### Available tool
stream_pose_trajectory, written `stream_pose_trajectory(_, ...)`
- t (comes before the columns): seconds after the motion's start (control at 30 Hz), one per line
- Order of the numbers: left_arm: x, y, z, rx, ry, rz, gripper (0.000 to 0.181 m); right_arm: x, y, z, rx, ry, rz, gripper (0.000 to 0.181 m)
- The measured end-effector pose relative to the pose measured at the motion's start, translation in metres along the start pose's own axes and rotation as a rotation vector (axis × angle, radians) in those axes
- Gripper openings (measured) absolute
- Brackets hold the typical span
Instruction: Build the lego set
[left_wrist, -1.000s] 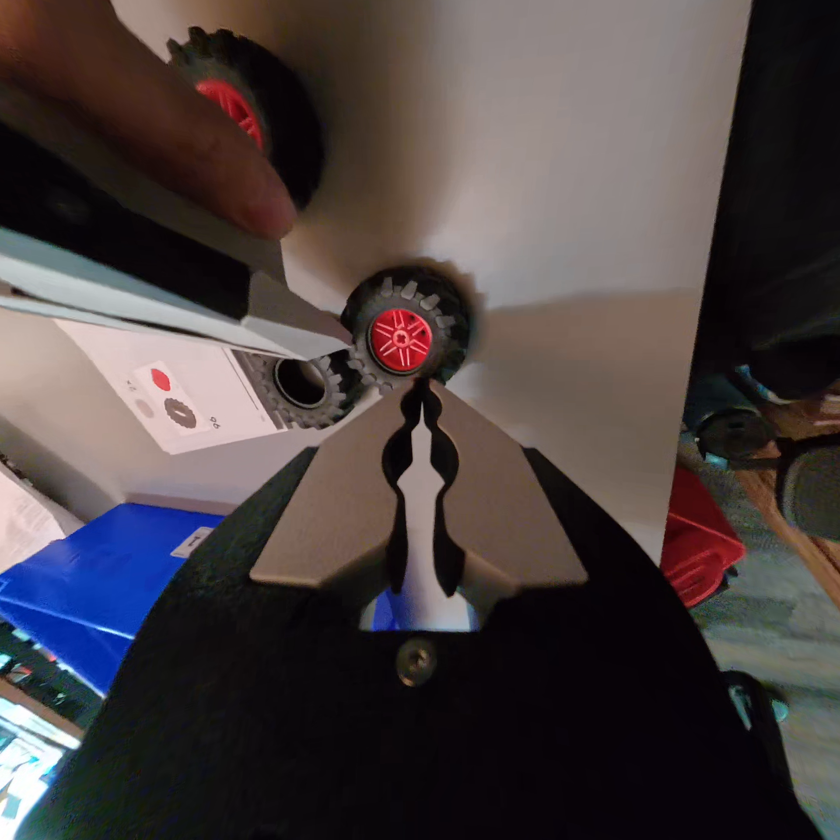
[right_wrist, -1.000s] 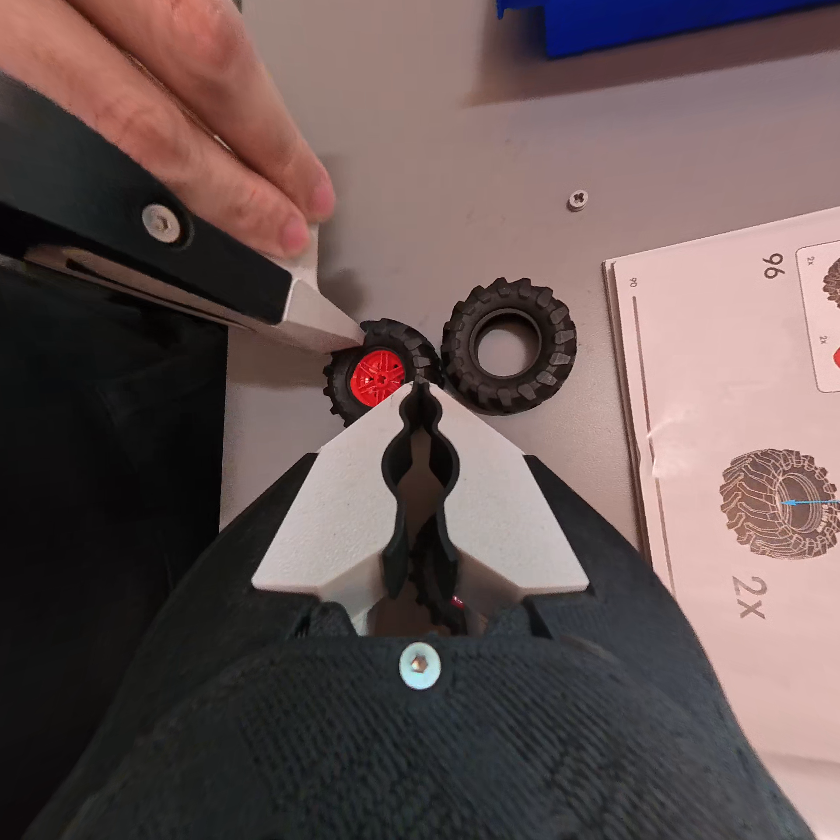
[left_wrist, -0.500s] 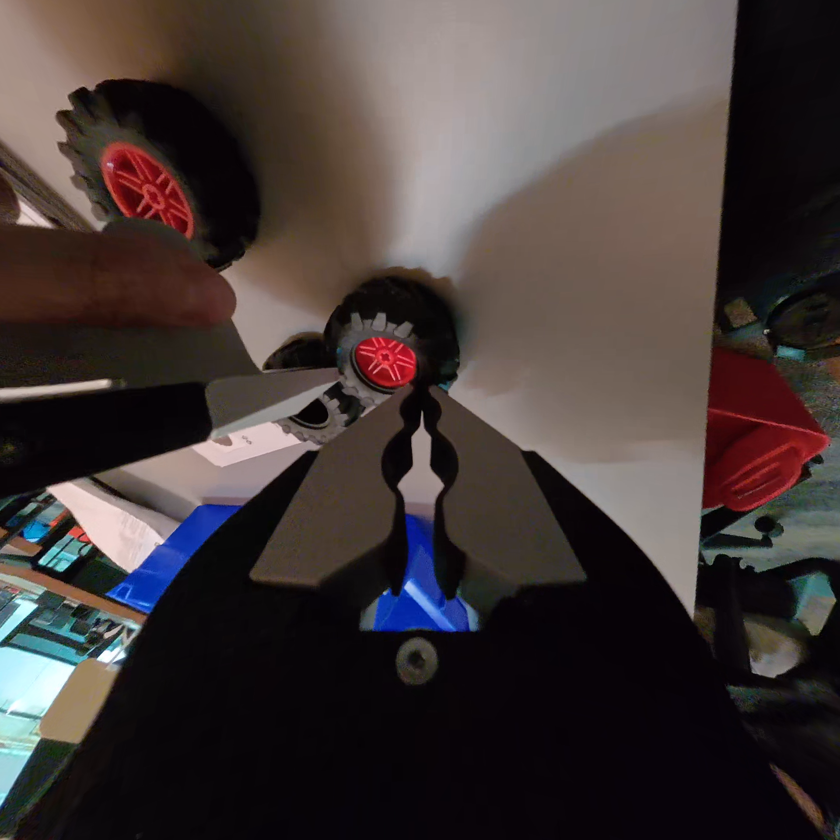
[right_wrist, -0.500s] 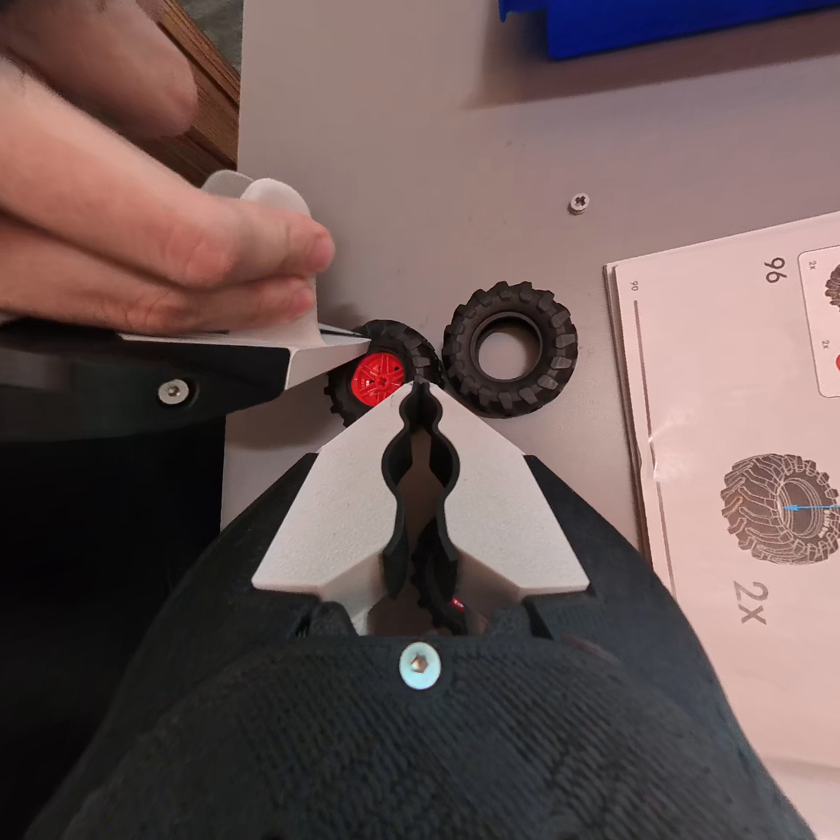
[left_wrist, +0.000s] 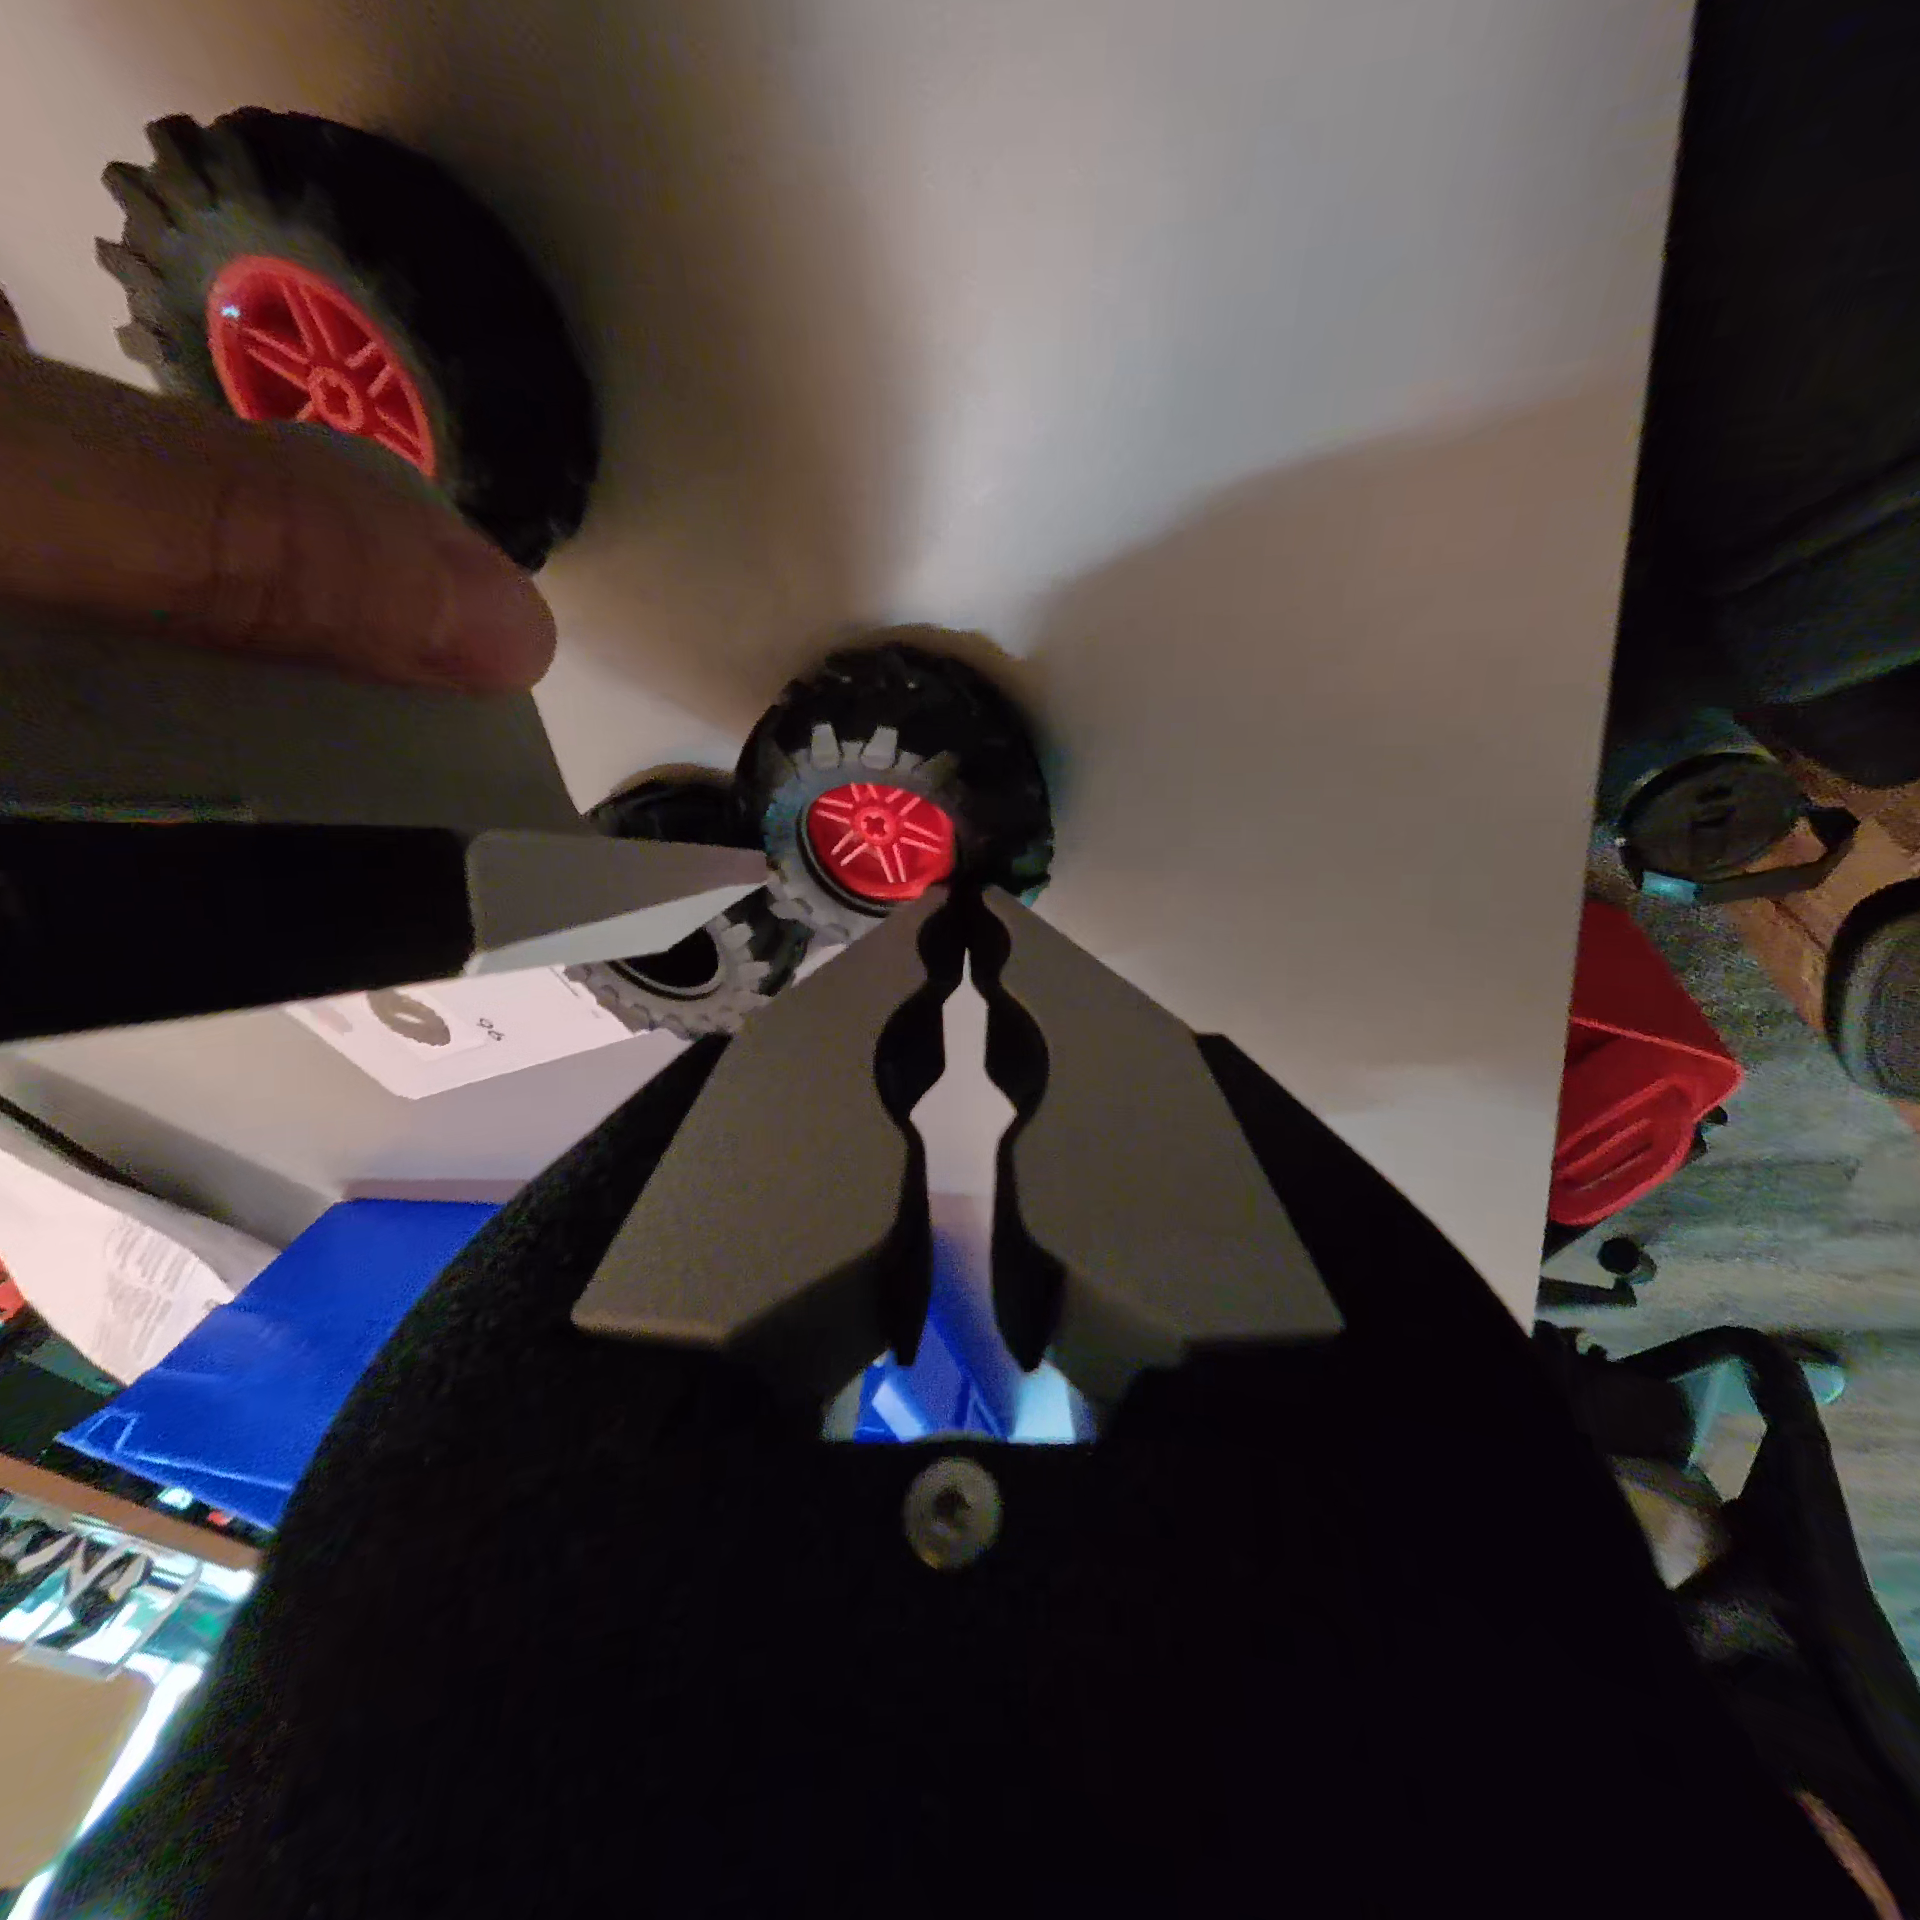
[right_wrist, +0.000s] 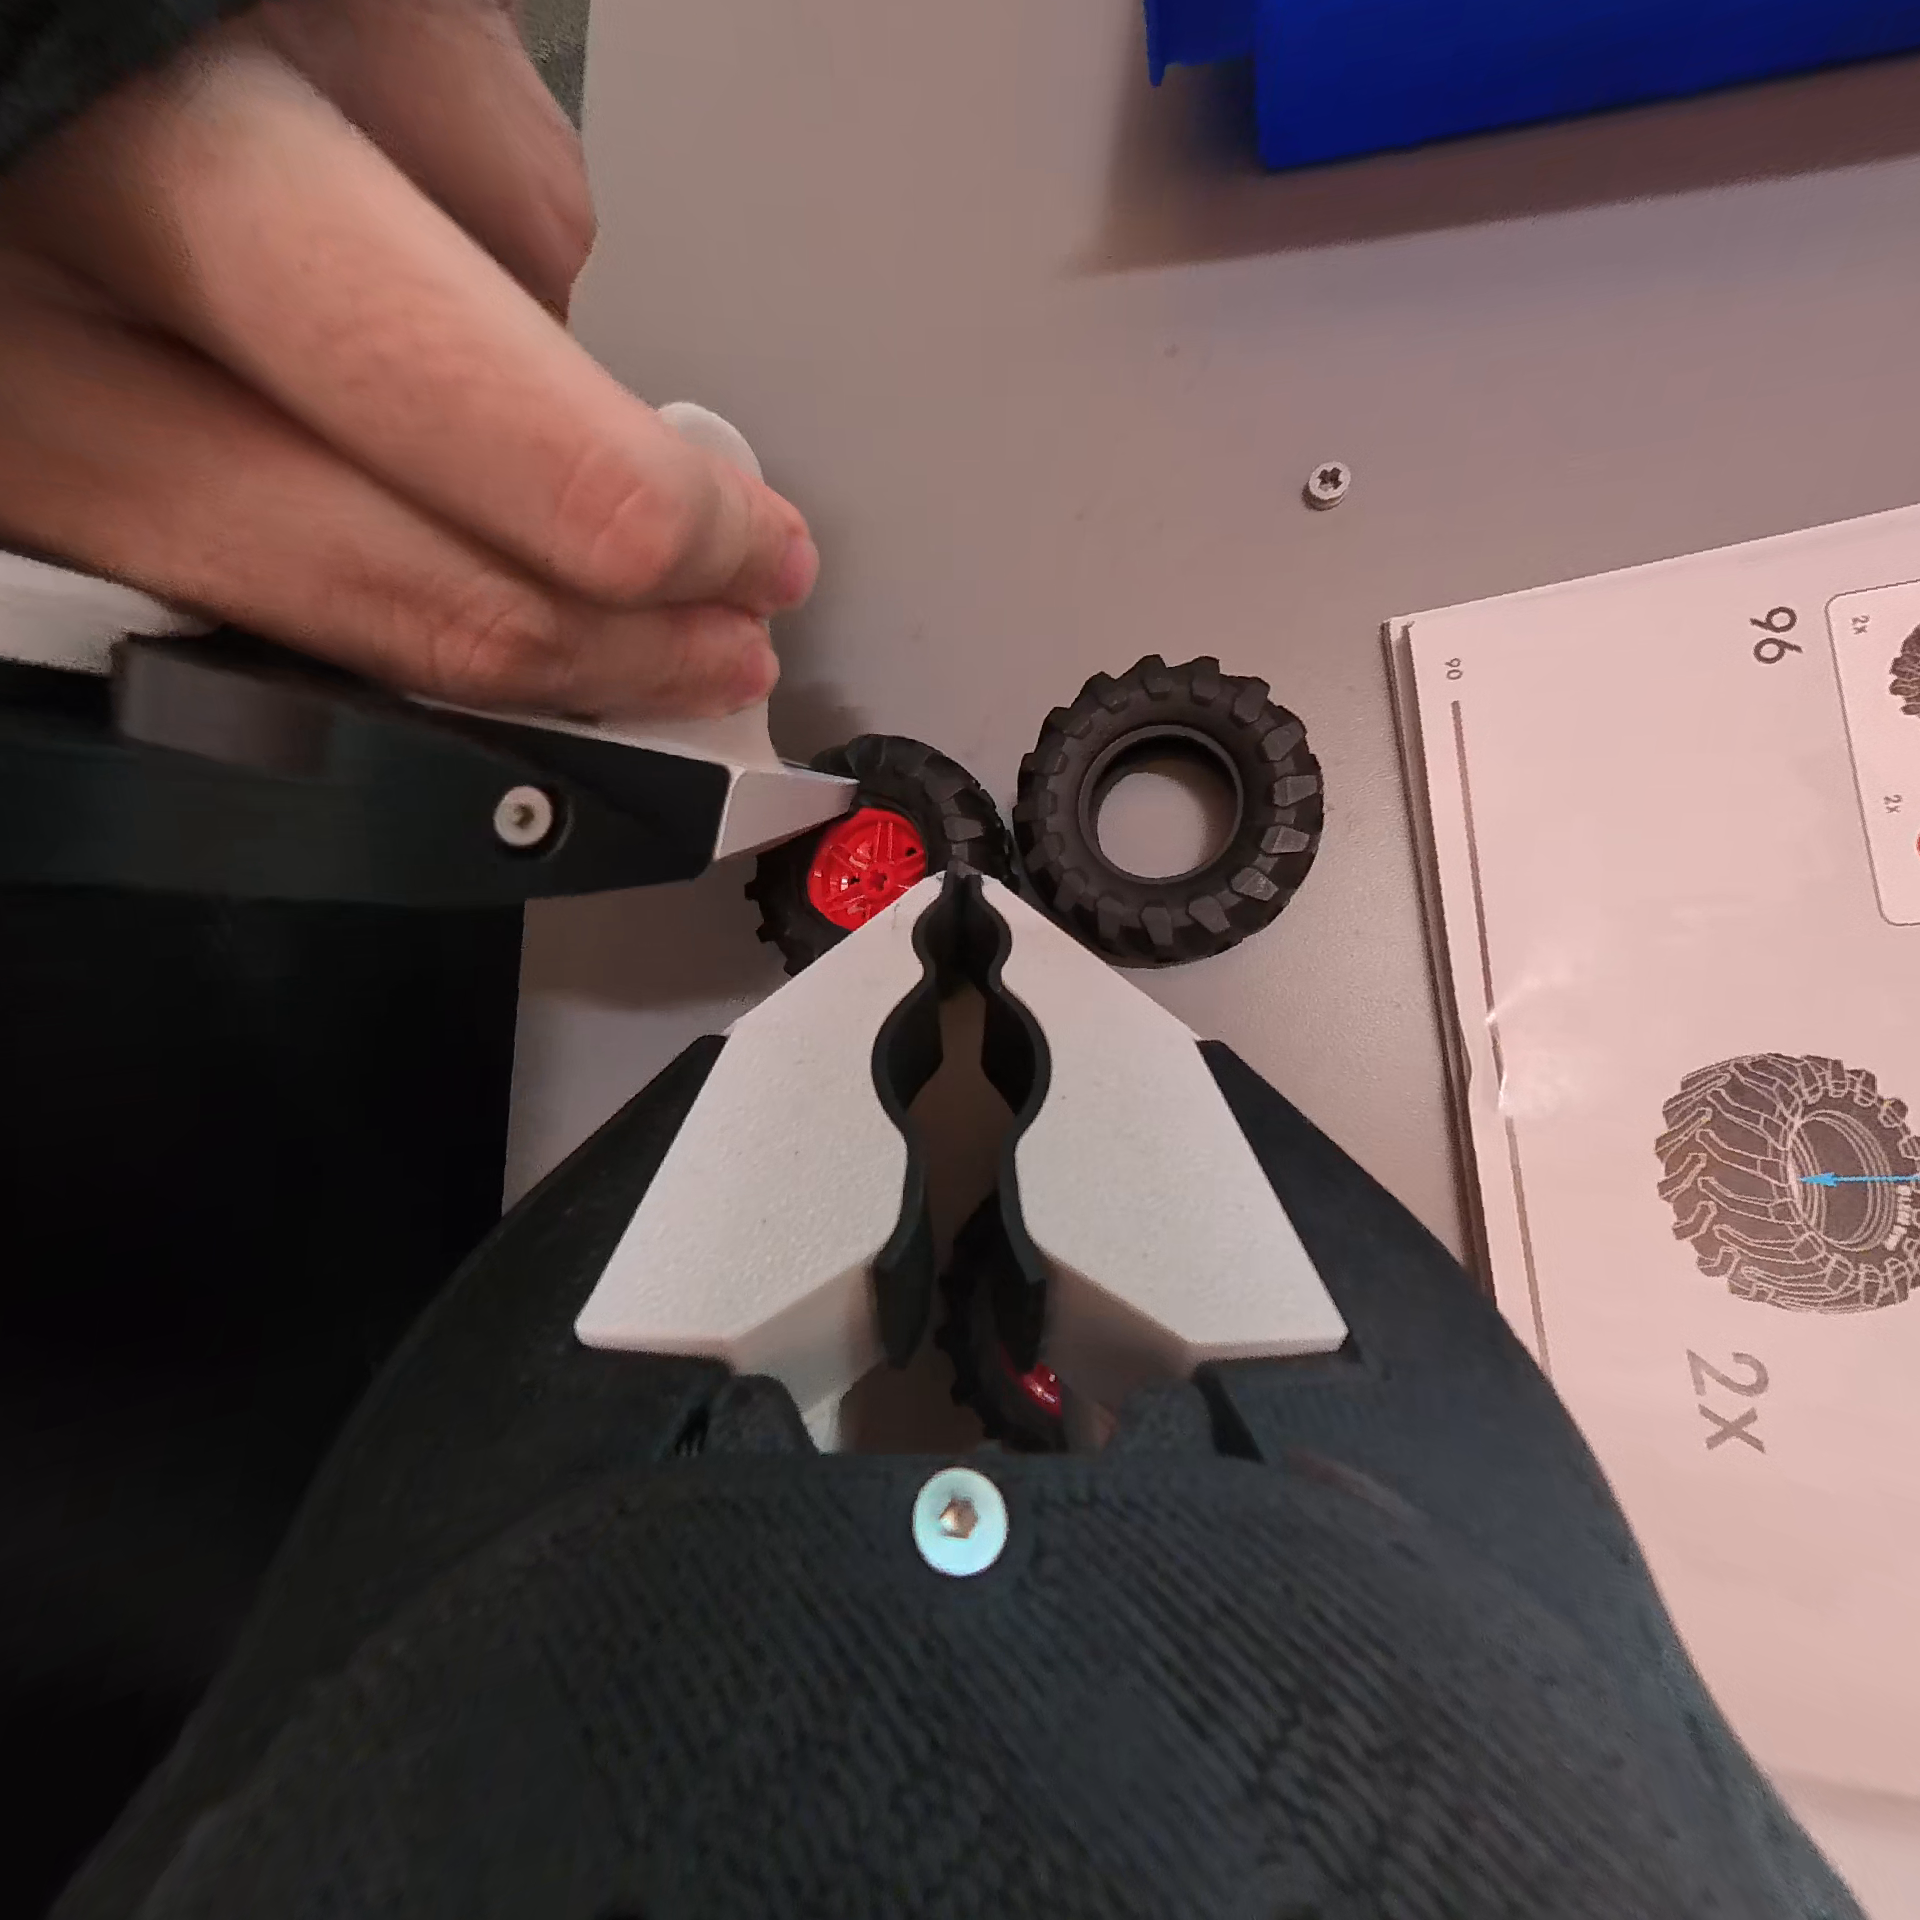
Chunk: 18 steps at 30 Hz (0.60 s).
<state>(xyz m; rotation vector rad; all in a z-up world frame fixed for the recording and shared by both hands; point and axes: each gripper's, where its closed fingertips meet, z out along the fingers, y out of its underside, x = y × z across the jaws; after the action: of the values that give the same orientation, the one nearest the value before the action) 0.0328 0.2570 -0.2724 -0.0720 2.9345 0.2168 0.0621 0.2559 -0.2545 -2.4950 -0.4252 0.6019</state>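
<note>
Both claws (right_wrist: 961, 883) pinch the red-hubbed wheel (right_wrist: 868, 857) beside the empty tyre (right_wrist: 1169, 810).

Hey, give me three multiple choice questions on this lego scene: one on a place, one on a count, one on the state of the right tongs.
1. In the right wrist view, the empty tyre lies where from the red-rimmed wheel? A left, B right, C on top.
2. How many red-rimmed wheels show in the left wrist view? A one, B two, C four.
3. The right tongs are: A wide open, B shut, C out of view.
B, it sits just right of it; B, one at the tips, one farther off; B, the tips meet.
</note>
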Motion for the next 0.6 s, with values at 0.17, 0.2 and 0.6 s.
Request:
stream_pose_trajectory(0.17,0.000,0.001,0.003,-0.023,-0.032,-0.025,0.000,0.000,-0.001,0.000,-0.001,0.009,-0.008,0.000)
stream_pose_trajectory(0.2,0.000,0.001,0.003,0.009,-0.030,-0.053,0.000,0.000,-0.001,0.000,-0.002,0.013,-0.011,0.000)
stream_pose_trajectory(0.6,-0.005,0.004,-0.023,0.148,-0.015,-0.210,0.000,0.007,0.002,-0.004,0.025,0.098,0.000,0.000)
